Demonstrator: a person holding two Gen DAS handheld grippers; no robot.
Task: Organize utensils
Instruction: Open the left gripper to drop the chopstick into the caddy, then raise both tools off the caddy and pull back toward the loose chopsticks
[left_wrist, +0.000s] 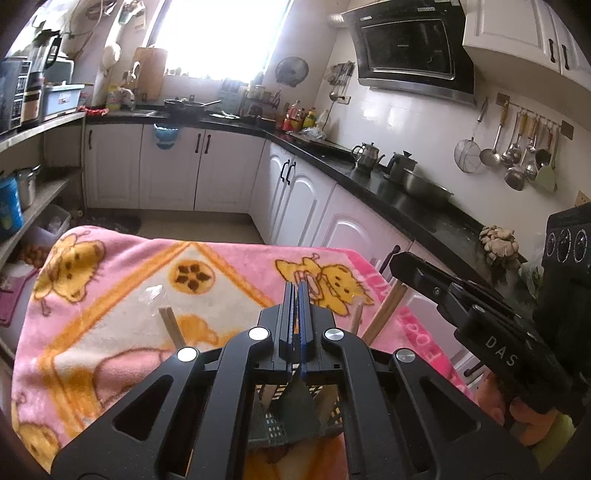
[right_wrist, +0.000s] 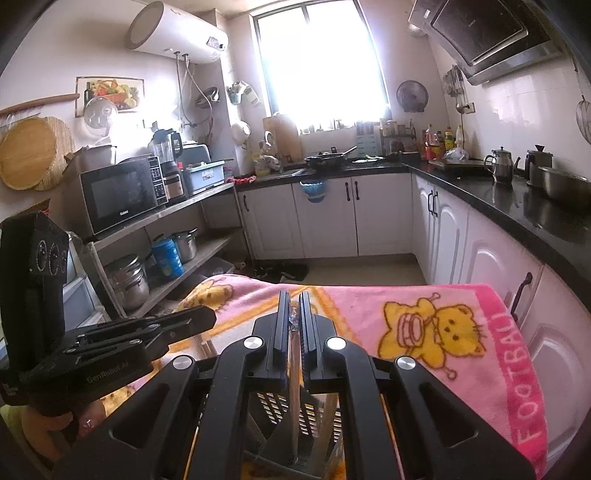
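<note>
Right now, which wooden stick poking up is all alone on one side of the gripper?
The chopstick left of the left gripper in its own view. The other two sticks stand together on its right.

This is a lived-in home kitchen. White cabinets run in an L under a black worktop, and a slanted range hood hangs on the tiled wall. Ladles and a strainer dangle from a hook rail. A kettle and a steel bowl stand on the worktop, a pan sits near the bright window, and a microwave sits on an open shelf below a wall-mounted water heater.
</note>
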